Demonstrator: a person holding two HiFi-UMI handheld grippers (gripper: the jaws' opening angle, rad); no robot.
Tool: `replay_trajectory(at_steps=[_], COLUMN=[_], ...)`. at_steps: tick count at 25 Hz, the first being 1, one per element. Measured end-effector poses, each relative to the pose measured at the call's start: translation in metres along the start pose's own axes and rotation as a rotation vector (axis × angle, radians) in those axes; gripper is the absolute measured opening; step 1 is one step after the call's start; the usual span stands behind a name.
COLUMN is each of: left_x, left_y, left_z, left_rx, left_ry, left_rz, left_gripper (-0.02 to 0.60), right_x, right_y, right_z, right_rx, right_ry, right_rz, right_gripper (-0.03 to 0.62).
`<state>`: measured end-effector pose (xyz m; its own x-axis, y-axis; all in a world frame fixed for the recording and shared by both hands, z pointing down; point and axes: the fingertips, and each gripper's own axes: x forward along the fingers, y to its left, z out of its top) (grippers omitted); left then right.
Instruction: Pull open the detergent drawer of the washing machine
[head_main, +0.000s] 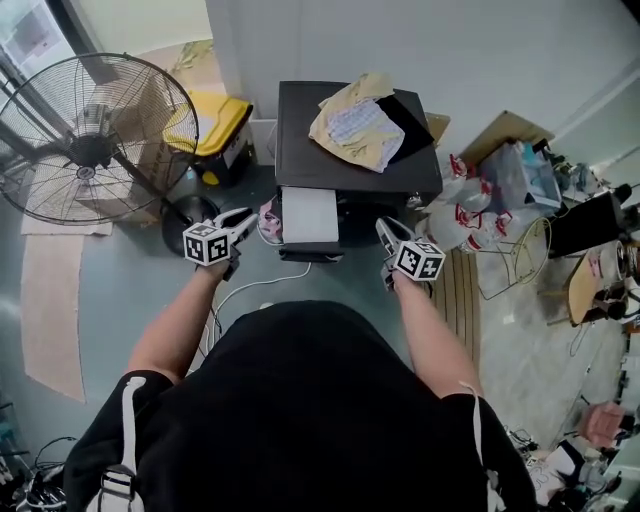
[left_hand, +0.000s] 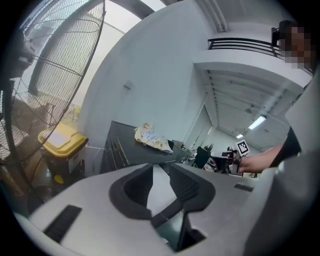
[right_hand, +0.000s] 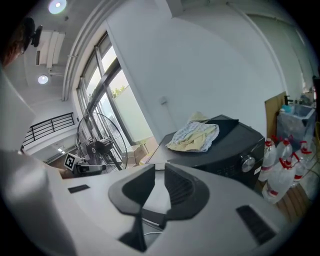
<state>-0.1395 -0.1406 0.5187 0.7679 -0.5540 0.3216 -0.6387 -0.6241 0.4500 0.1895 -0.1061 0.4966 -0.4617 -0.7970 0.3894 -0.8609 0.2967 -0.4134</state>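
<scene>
Upper centre in the head view, the dark washing machine (head_main: 300, 150), a crumpled cloth (head_main: 355, 125) on top, has its pale detergent drawer (head_main: 308, 215) standing out from the front. The left gripper (head_main: 245, 220) and right gripper (head_main: 384, 228), cubes bearing black-and-white square markers, flank the drawer without touching it, each with jaws a narrow gap apart and empty. Only the right gripper view shows the machine's front knob (right_hand: 246, 162), with red-capped bottles (right_hand: 280, 160) at right, while a standing fan (left_hand: 50, 75) fills the left gripper view's left above a yellow-lidded bin (left_hand: 62, 142).
</scene>
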Motion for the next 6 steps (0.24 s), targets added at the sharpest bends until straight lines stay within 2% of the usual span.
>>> replay_trajectory(at_steps=[6], left_x=[-0.0052], left_y=[-0.0049], left_z=[-0.0005], left_rx=[0.021], left_ry=[0.021], left_rz=[0.0], left_gripper=[0.11], right_x=[-0.0036], right_y=[0.0095], right_z=[0.0048], right_rx=[-0.013], right_ry=[0.006], right_rz=[0.002], right_gripper=[0.06])
